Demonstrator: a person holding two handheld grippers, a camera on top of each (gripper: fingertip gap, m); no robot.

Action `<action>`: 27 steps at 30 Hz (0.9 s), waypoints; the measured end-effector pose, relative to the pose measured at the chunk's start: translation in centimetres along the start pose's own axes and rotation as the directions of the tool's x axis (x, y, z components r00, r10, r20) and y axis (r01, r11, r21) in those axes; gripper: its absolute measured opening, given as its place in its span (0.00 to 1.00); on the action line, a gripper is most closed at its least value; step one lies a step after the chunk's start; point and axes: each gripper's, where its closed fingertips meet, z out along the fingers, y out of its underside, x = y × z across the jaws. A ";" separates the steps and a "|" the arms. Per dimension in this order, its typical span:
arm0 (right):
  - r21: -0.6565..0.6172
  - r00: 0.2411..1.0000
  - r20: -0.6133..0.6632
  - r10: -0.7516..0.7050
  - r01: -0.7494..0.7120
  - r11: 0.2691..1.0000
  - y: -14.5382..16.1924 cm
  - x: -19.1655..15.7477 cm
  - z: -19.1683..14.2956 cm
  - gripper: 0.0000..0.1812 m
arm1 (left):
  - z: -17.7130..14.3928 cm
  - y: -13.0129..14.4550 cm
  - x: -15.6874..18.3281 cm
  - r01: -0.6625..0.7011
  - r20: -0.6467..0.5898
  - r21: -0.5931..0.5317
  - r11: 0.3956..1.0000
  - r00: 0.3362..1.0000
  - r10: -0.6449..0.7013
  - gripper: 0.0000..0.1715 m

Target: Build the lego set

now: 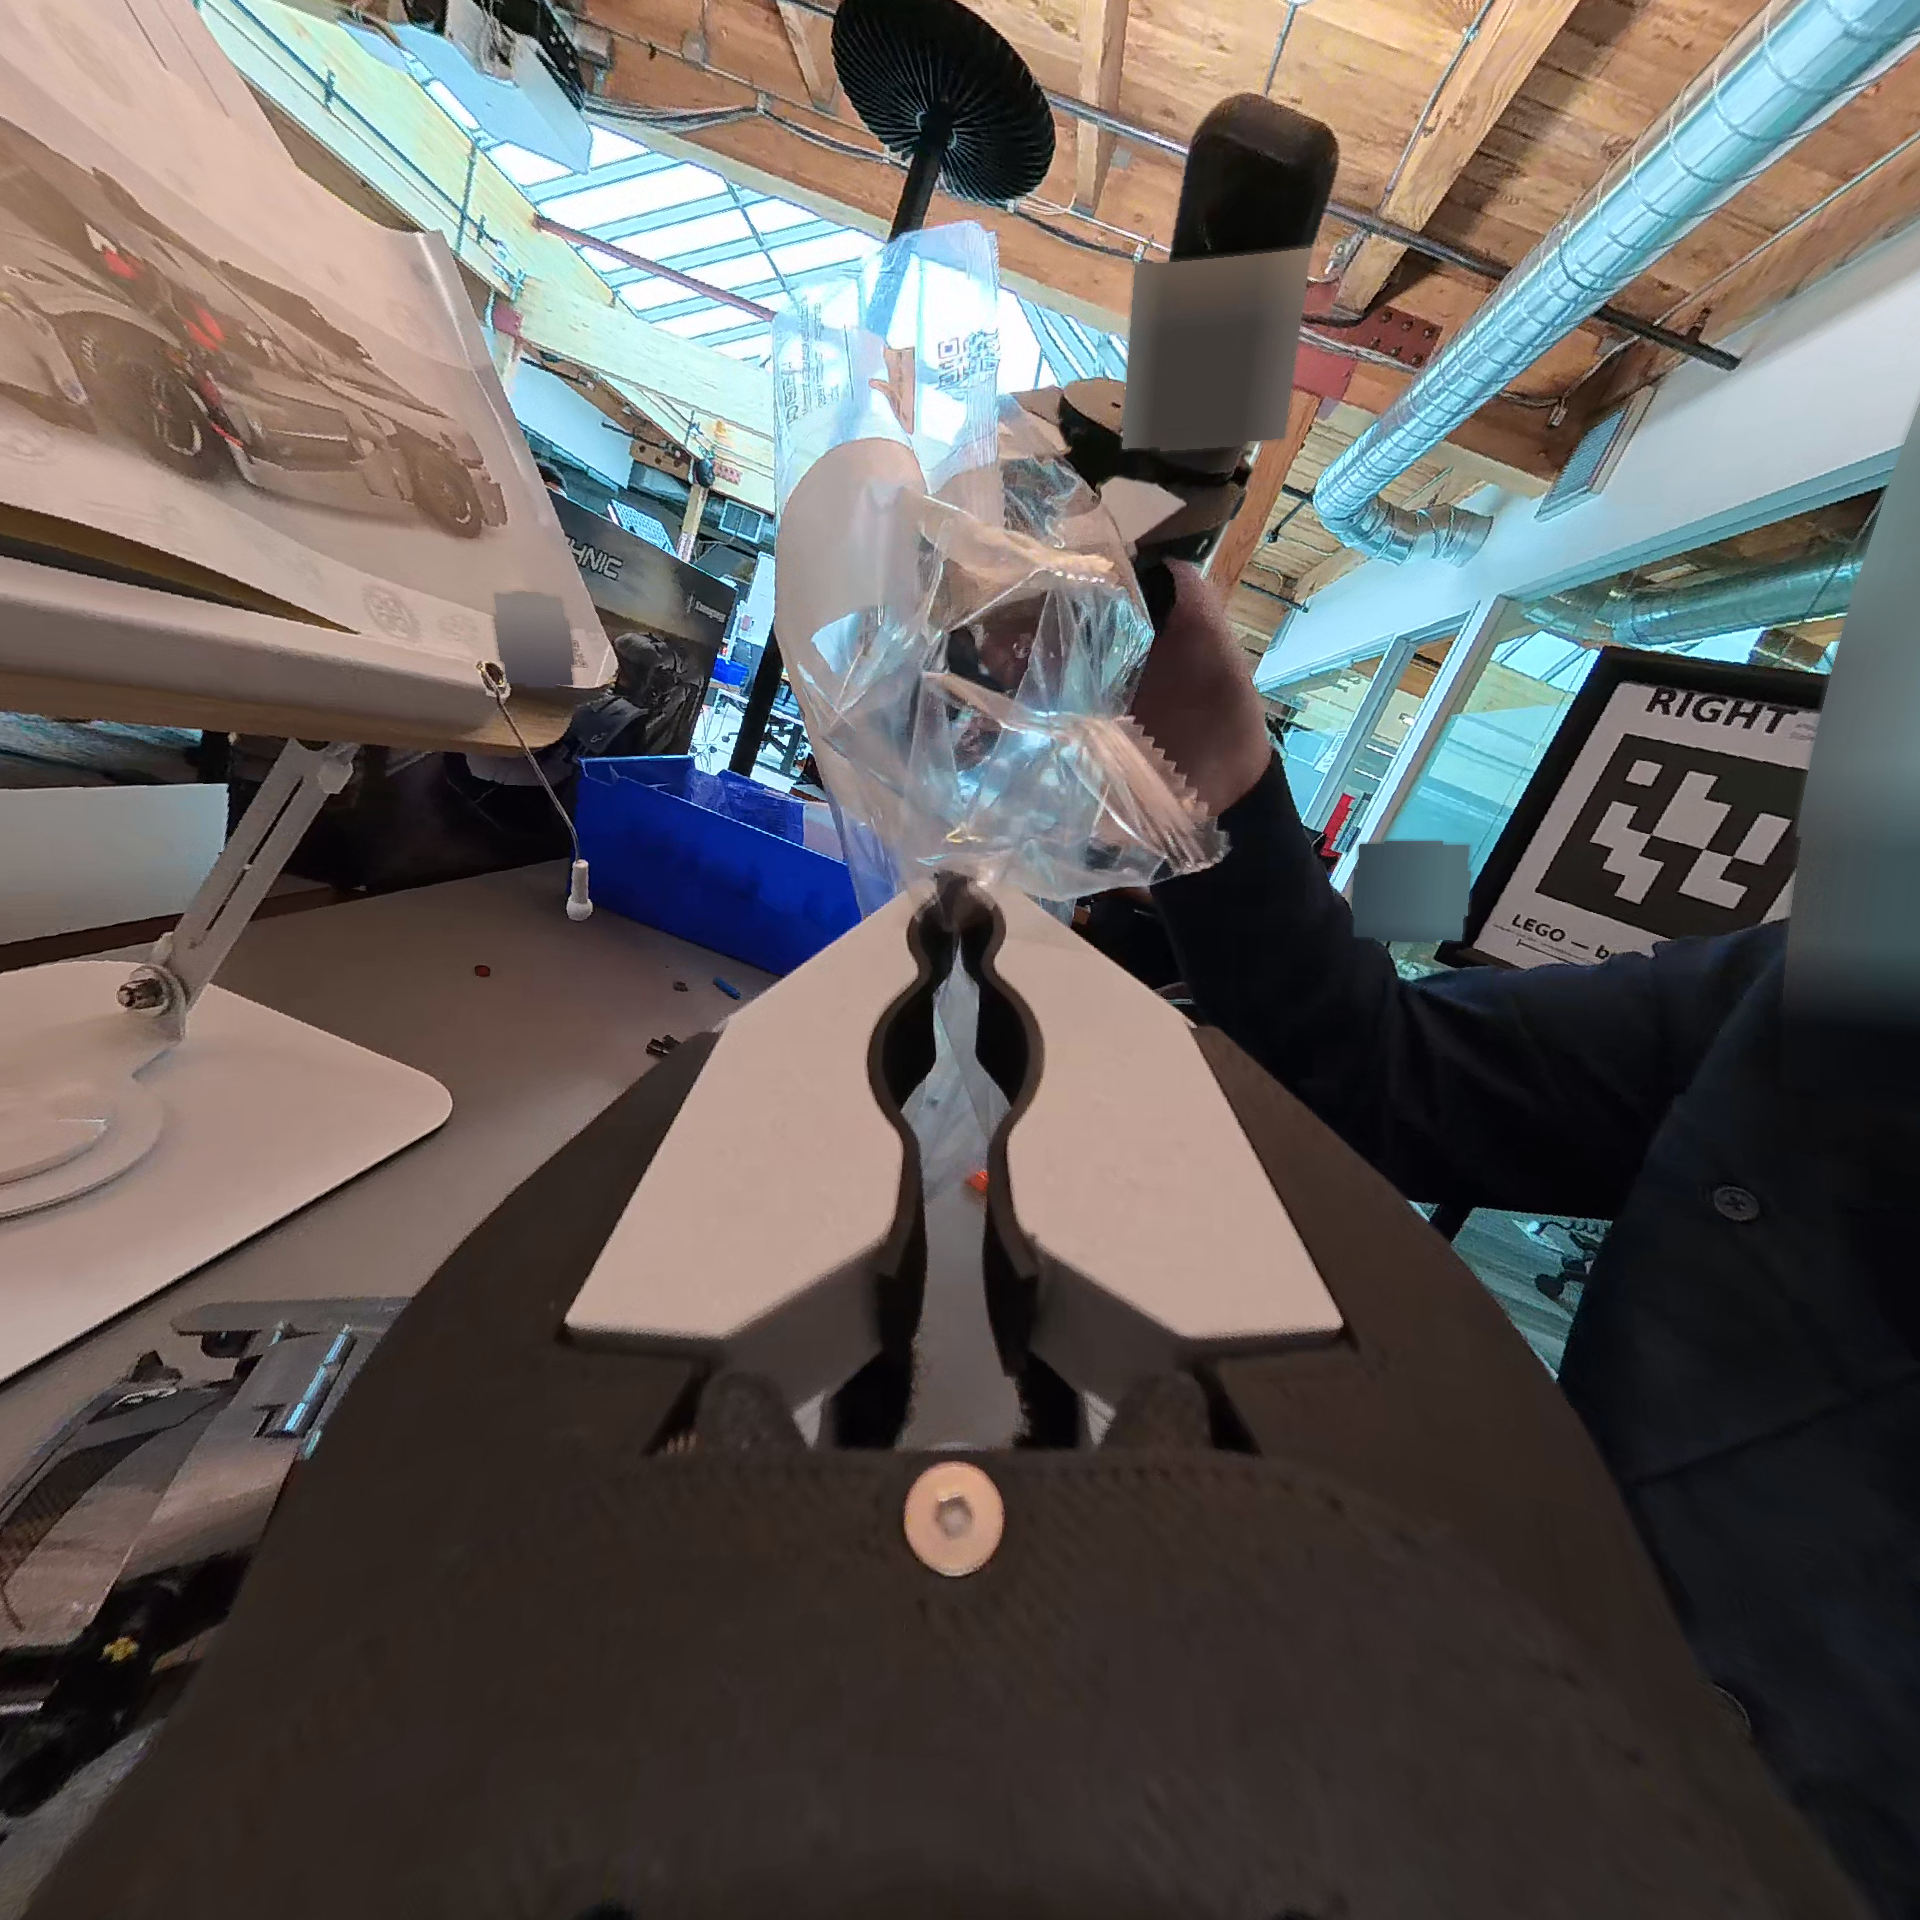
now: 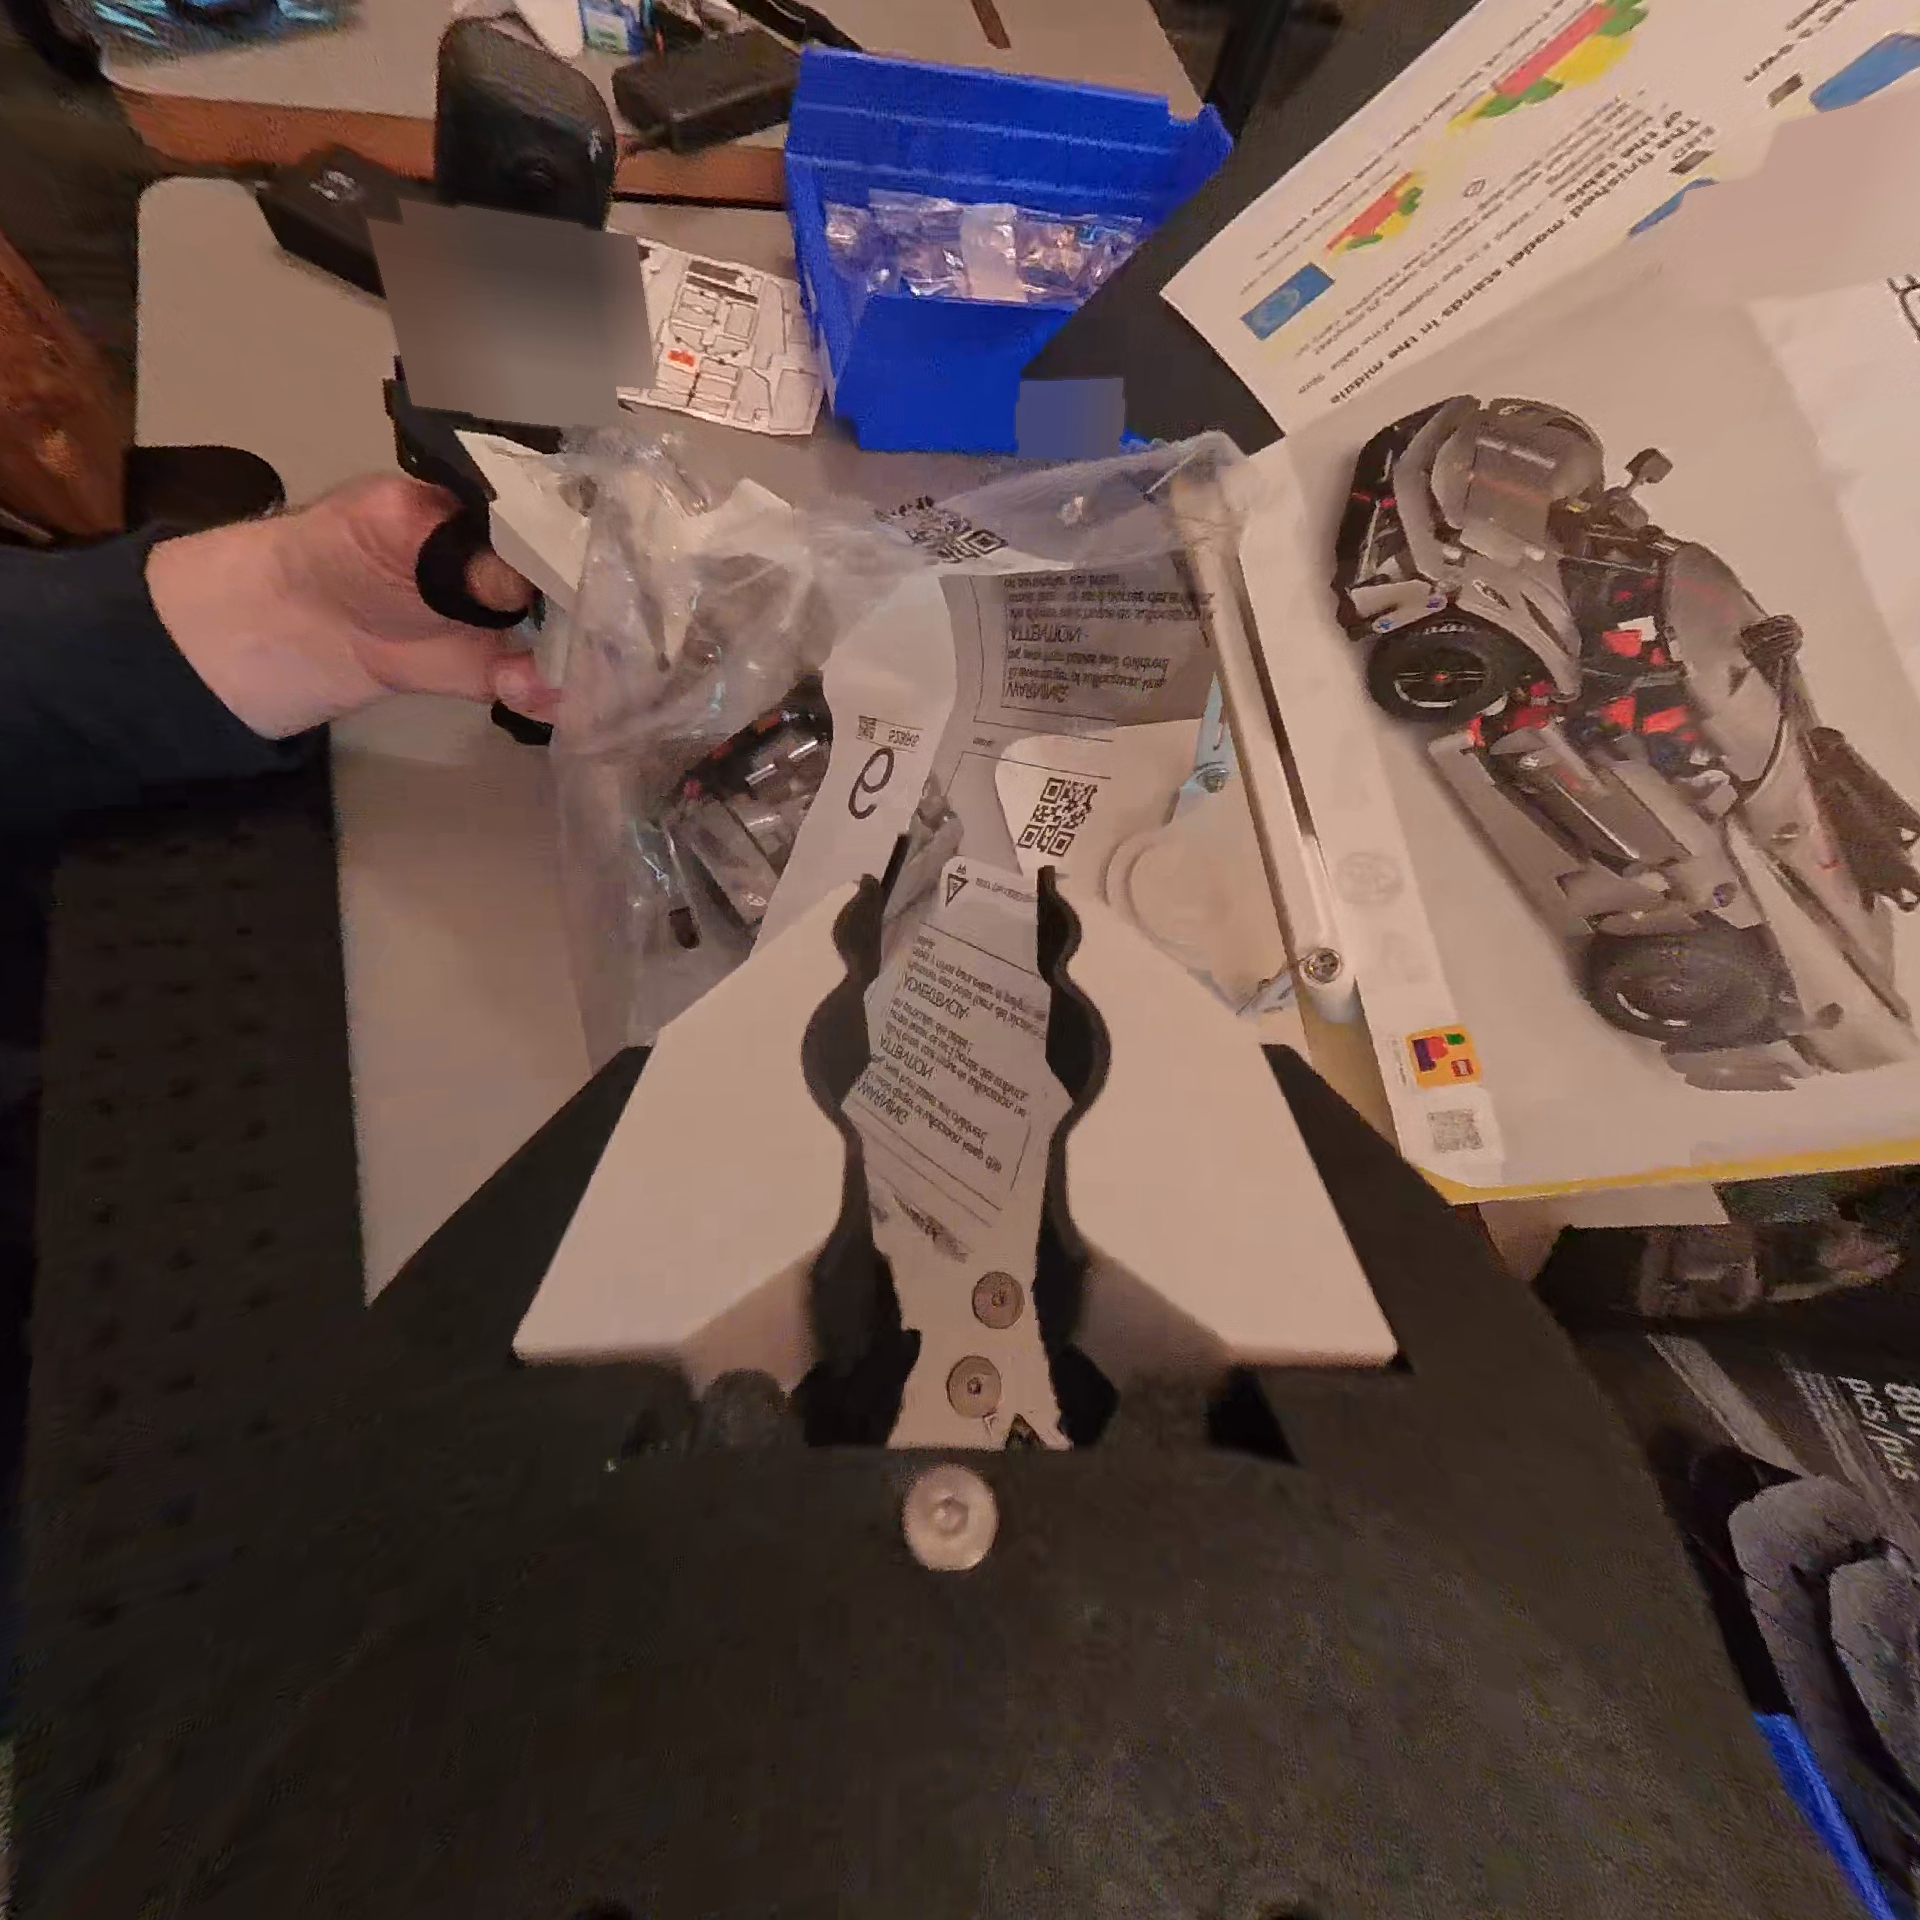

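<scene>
The clear plastic bag (image 1: 966,665) of lego pieces hangs in the air between both grippers, above the table (image 2: 249,343). The left gripper (image 1: 954,914) is clamped on one edge, the right gripper (image 2: 961,883) pinches the printed part, I think to pull it open. Its printing I leave unread. Behind stands a blue bin (image 2: 935,353).

A clear plastic bag (image 1: 966,665) of lego parts, printed with white panels and black codes, is stretched in the air between the two grippers. One crumpled end is pinched at the fingertips of the left gripper (image 1: 954,914); a printed flat end is clamped between the fingers of the right gripper (image 2: 961,883). Small dark and grey pieces (image 2: 743,800) are seen gathered in the sagging part, just left of the right gripper's tips.
</scene>
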 end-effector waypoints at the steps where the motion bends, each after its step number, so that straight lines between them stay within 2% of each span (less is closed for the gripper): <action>1: 0.040 0.999 -0.033 0.009 -0.008 0.999 -0.3 0.4 -0.6 0.15 | 0.0 0.0 0.0 -0.001 0.001 -0.001 1.000 1.000 0.001 0.00; 4: 0.167 0.988 -0.125 0.094 -0.073 0.983 -0.1 2.0 -3.5 0.14 | -0.1 -0.2 0.0 -0.003 0.007 0.005 1.000 1.000 0.003 0.00; 6: 0.102 0.979 -0.137 0.149 -0.135 0.985 3.2 2.5 -3.8 0.09 | -0.2 -0.4 0.0 -0.008 0.012 0.015 1.000 1.000 0.008 0.00; 9: -0.075 0.970 -0.057 0.236 -0.240 0.968 10.0 1.2 -1.1 0.11 | -0.4 -0.8 0.0 -0.008 0.011 0.030 1.000 1.000 0.008 0.00; 11: -0.156 0.970 0.040 0.238 -0.229 0.961 13.3 -1.2 1.8 0.10 | -0.5 -0.9 0.1 -0.011 0.012 0.035 0.999 1.000 0.010 0.00; 14: -0.260 0.969 0.103 0.224 -0.191 0.946 17.5 -3.9 6.3 0.14 | -0.6 -0.9 0.1 -0.013 0.014 0.036 0.999 1.000 0.012 0.00; 17: -0.307 0.961 0.152 0.230 -0.175 0.935 19.6 -5.9 9.7 0.17 | -0.8 -0.9 -0.1 -0.015 0.025 0.035 0.999 1.000 0.014 0.00; 19: -0.365 0.971 0.121 0.206 -0.150 0.919 21.1 -5.9 11.2 0.18 | -0.9 -1.0 -0.2 -0.013 0.031 0.038 0.999 0.999 0.011 0.00; 23: -0.370 0.970 0.132 0.203 -0.142 0.918 21.3 -6.4 12.1 0.17 | -0.8 -0.9 -0.3 -0.013 0.031 0.032 0.999 0.999 0.012 0.00; 27: -0.362 0.971 0.134 0.198 -0.138 0.922 21.6 -6.7 12.8 0.09 | -0.7 -0.8 -0.2 -0.016 0.028 0.025 1.000 0.999 0.015 0.00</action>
